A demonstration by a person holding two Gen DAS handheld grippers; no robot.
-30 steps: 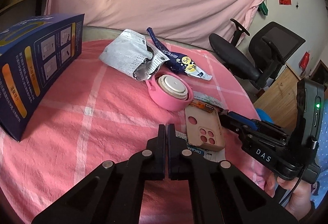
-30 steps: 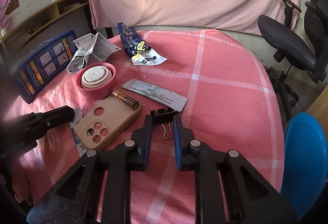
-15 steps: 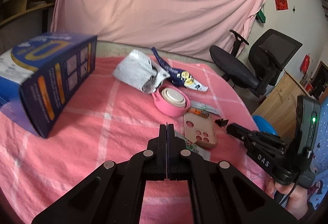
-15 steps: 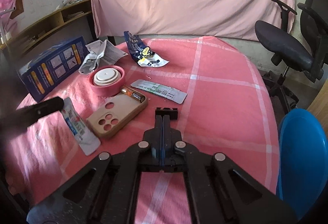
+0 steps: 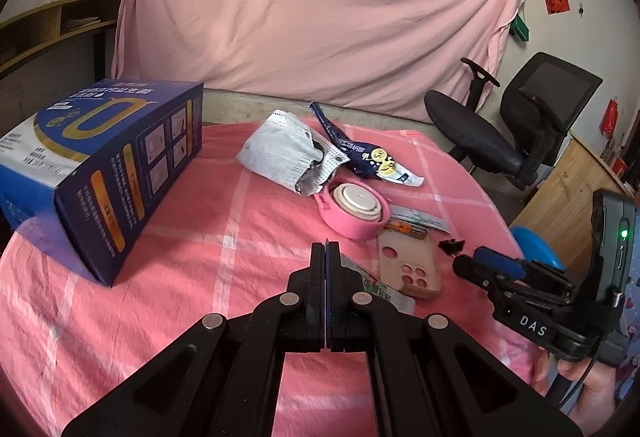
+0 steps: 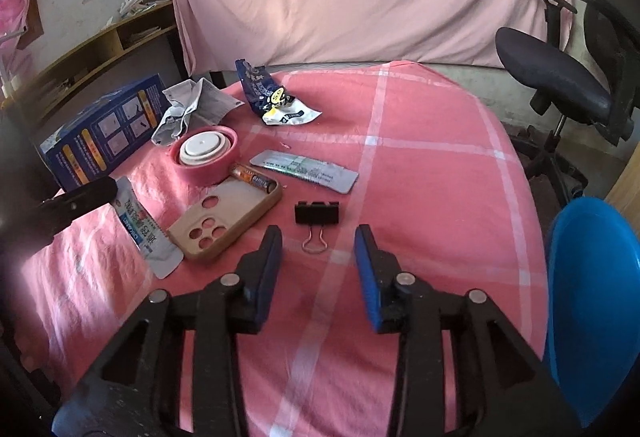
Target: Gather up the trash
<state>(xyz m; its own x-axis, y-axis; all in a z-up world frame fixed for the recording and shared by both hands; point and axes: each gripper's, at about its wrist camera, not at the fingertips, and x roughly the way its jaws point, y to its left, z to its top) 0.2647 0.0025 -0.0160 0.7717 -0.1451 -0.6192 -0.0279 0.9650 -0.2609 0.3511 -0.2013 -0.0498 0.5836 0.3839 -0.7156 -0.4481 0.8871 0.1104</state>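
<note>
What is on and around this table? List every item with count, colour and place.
box: one, dark blue, table's left edge
face mask: one, grey-white, crumpled behind the lid
snack wrapper: one, dark blue and white, far side
lid: one, pink, white centre, mid-left
battery: one, orange-black, on the phone case
phone case: one, tan, near-left
sachet: one, white-blue, left of the case
foil packet: one, silver-green, centre
binder clip: one, black, ahead of the right tool
bin: one, blue, right of table
office chair: one, black, far right
left tool: shut, empty
right tool: open, empty
</note>
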